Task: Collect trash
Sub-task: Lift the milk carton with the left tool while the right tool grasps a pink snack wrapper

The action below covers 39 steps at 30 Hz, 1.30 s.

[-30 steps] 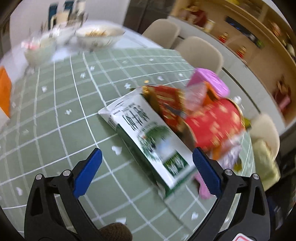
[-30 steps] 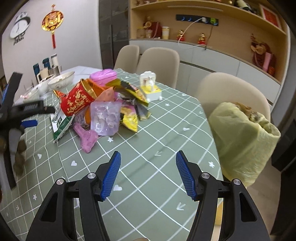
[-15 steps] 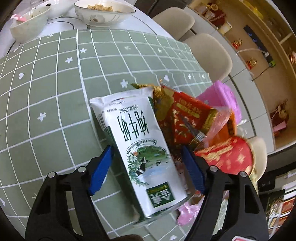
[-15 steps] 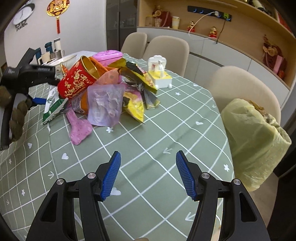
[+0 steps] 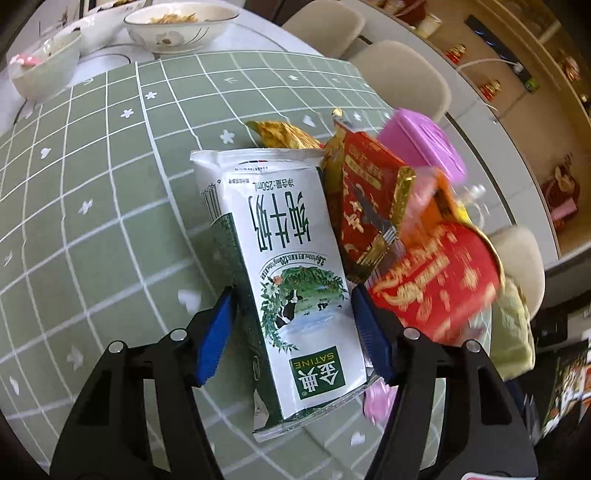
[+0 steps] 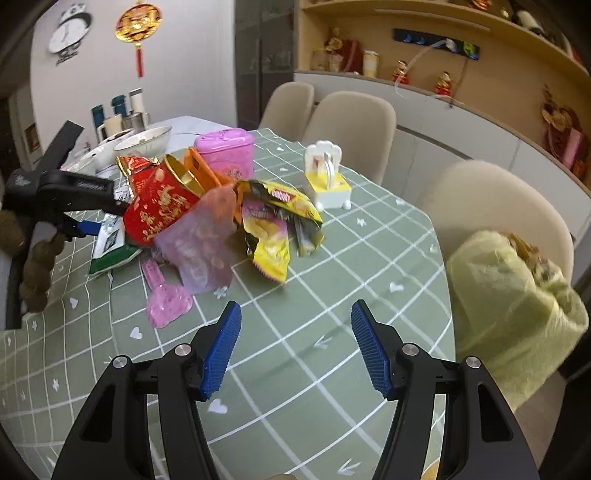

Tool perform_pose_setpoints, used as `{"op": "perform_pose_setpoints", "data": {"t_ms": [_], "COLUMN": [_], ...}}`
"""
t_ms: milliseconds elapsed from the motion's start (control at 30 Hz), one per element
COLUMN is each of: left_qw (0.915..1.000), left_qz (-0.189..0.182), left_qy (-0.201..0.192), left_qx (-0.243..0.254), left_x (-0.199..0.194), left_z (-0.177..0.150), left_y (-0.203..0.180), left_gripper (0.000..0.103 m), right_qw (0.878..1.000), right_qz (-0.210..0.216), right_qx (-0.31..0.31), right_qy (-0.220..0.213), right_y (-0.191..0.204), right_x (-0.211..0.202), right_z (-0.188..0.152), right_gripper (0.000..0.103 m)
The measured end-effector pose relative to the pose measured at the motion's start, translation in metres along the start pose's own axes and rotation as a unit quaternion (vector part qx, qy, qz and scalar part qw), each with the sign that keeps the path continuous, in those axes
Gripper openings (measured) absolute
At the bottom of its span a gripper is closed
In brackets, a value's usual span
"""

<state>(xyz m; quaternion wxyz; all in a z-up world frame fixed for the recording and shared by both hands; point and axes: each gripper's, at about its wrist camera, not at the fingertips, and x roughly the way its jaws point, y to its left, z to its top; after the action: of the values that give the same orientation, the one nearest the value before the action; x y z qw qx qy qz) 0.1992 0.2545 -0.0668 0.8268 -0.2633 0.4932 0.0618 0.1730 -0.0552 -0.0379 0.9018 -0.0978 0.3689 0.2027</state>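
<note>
closing left gripper (image 5: 291, 332) jaws flank glossy flat milk carton (image 5: 291, 266), not yet pressing; right gripper (image 6: 295, 350) jaws apart.

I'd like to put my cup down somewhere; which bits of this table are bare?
Bare green tablecloth lies between the wrapper pile and the yellow trash bag, and between the milk carton and the bowls. The middle is crowded.

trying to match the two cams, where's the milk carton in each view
Left wrist: milk carton fills the centre, lying between the closing left gripper's blue pads.
Right wrist: only its green-and-white end shows at left, under the pile.
Shared landmark: red paper cup.
</note>
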Motion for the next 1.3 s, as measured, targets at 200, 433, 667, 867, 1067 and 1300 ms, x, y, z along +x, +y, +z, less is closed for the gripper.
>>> {"op": "perform_pose_setpoints", "data": {"t_ms": [200, 433, 667, 867, 1067, 1300], "left_qw": [0.9999, 0.9973, 0.9921, 0.9895, 0.9902, 0.9921], "left_qz": [-0.003, 0.051, 0.081, 0.102, 0.084, 0.046], "left_qy": [0.007, -0.034, -0.060, -0.082, -0.108, -0.116], "left_qx": [-0.010, -0.040, -0.074, -0.061, -0.024, 0.016], "left_x": [-0.023, -0.052, -0.082, -0.105, -0.113, -0.105], "left_z": [-0.055, -0.098, -0.119, -0.130, -0.129, -0.124], "left_y": [-0.020, -0.050, -0.058, -0.066, -0.089, -0.118], "left_gripper": [0.060, 0.060, 0.060, 0.060, 0.060, 0.060], "right_qw": [0.998, 0.983, 0.973, 0.968, 0.969, 0.976], "right_qz": [0.046, 0.154, 0.163, 0.221, 0.221, 0.200], "right_qx": [-0.035, -0.095, -0.153, -0.106, -0.108, -0.085], "right_qy": [-0.011, 0.010, 0.054, 0.050, -0.001, 0.000], "right_y": [-0.026, -0.029, -0.010, -0.027, -0.041, -0.070], "right_x": [0.020, 0.054, 0.106, 0.082, 0.007, -0.021], "right_z": [0.020, 0.046, 0.054, 0.064, 0.077, 0.068], "right_gripper": [0.059, 0.058, 0.037, 0.010, 0.007, 0.007]}}
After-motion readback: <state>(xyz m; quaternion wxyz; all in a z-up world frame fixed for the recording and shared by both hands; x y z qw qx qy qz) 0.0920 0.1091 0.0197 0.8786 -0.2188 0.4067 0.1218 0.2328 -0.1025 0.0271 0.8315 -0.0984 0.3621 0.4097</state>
